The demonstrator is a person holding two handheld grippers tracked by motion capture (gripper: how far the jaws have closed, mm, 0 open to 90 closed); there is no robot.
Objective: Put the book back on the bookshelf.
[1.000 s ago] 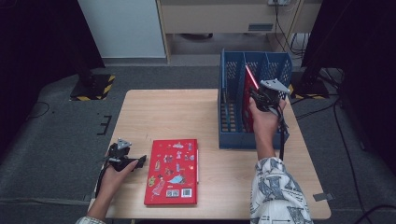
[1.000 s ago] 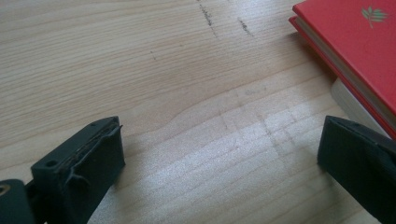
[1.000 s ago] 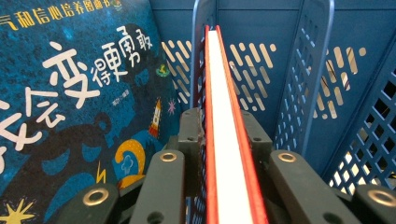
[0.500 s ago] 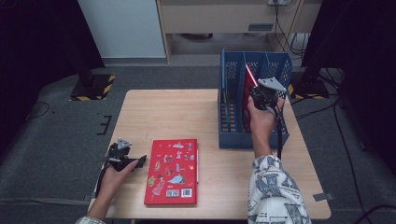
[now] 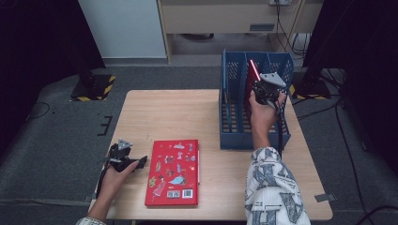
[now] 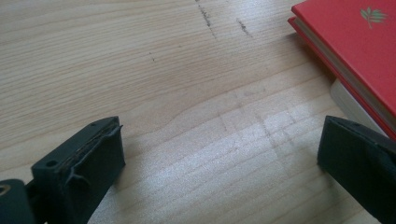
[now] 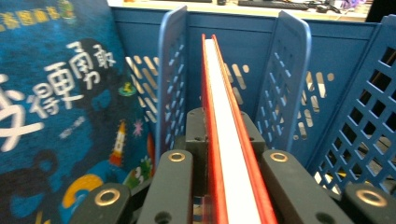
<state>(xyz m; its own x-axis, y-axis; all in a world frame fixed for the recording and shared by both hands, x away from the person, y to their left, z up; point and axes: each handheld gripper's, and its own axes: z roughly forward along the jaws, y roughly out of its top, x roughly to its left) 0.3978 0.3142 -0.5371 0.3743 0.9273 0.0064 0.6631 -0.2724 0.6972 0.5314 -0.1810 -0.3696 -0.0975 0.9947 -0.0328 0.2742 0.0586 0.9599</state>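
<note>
The room around me was dim, with grey carpet underfoot, black-and-yellow hazard tape on a stand's base to the left, and a pale wooden table (image 5: 178, 117) in front of me. At its far right stood a blue perforated file rack (image 5: 234, 126) with upright dividers. My right gripper (image 5: 264, 92) was at that rack, its jaws clamped tight on the edge of a thin red book (image 7: 229, 154), which stood upright in a slot between two dividers; in the right gripper view its white page block ran straight up between the red covers, dead centre between my jaws. In the neighbouring slot, on the left of that view, leaned a blue book (image 7: 60, 107) with large white Chinese characters on its cover, along with a small rocket and other cartoon shapes; I could not read the characters surely enough to quote them. My left gripper (image 5: 123, 159) rested low at the near left of the table, jaws spread wide with nothing between them but bare wood. Just beside it lay a second red book (image 5: 173, 172), flat, its cover dotted with small pictures and carrying a white barcode label and a square code near the bottom edge, too small to read.
</note>
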